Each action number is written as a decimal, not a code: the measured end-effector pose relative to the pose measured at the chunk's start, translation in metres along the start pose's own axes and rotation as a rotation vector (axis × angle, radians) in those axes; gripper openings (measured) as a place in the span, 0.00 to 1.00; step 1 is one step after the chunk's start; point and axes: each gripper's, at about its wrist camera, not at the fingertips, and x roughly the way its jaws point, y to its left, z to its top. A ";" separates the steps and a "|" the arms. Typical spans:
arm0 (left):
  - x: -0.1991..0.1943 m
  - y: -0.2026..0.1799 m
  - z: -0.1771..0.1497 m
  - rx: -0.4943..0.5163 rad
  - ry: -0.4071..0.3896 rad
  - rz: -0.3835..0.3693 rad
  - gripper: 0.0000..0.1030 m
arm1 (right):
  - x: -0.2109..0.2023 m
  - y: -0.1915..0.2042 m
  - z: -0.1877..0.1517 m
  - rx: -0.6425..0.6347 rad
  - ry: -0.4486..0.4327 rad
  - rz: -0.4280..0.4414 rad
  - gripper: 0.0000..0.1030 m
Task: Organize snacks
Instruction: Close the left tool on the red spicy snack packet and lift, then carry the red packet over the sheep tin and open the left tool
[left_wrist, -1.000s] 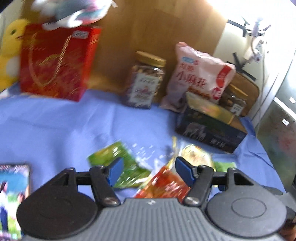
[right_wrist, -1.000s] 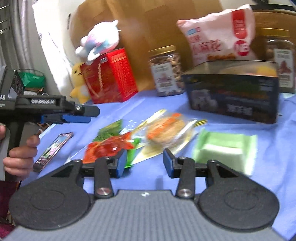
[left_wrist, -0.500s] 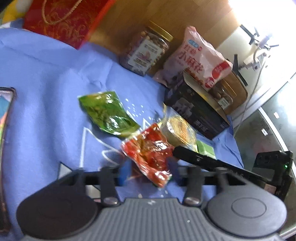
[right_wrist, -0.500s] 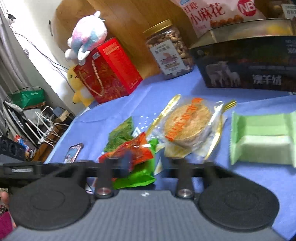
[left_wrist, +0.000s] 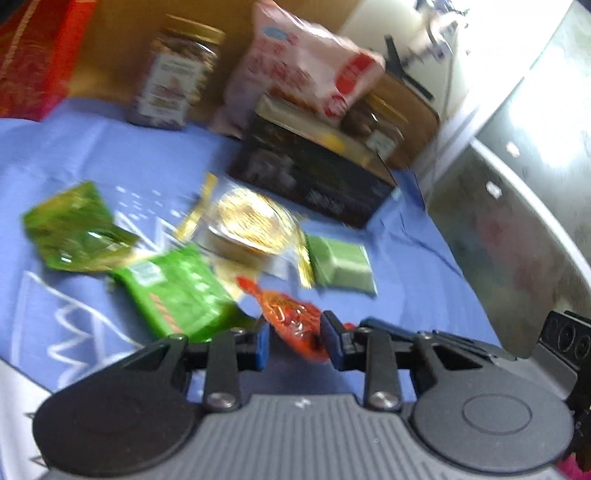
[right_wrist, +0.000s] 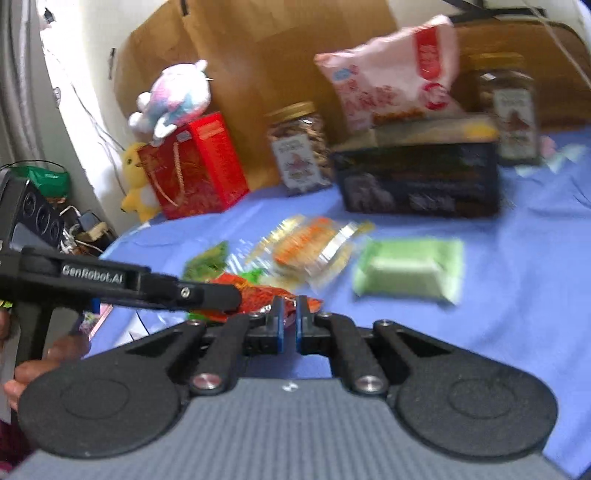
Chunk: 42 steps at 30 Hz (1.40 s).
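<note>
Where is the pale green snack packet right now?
The pale green packet lies flat on the blue cloth, in front of the dark box and right of the round cake packet.

We read "GenRobot.AI" in white on the left gripper's (right_wrist: 207, 295) black arm; the blurred pink snack bag (right_wrist: 391, 74) may show "NB".

Daylight glares at the upper right; motion blur smears both fisheye-warped views.
</note>
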 end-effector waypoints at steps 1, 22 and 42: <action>0.005 -0.004 -0.002 0.013 0.014 0.006 0.27 | -0.002 -0.004 -0.006 0.015 0.011 -0.003 0.08; 0.016 -0.034 -0.015 0.230 -0.044 0.069 0.16 | 0.004 -0.004 -0.016 -0.079 0.027 0.000 0.70; -0.007 -0.059 -0.027 0.389 -0.137 0.034 0.13 | 0.030 0.018 -0.013 -0.289 0.021 -0.043 0.38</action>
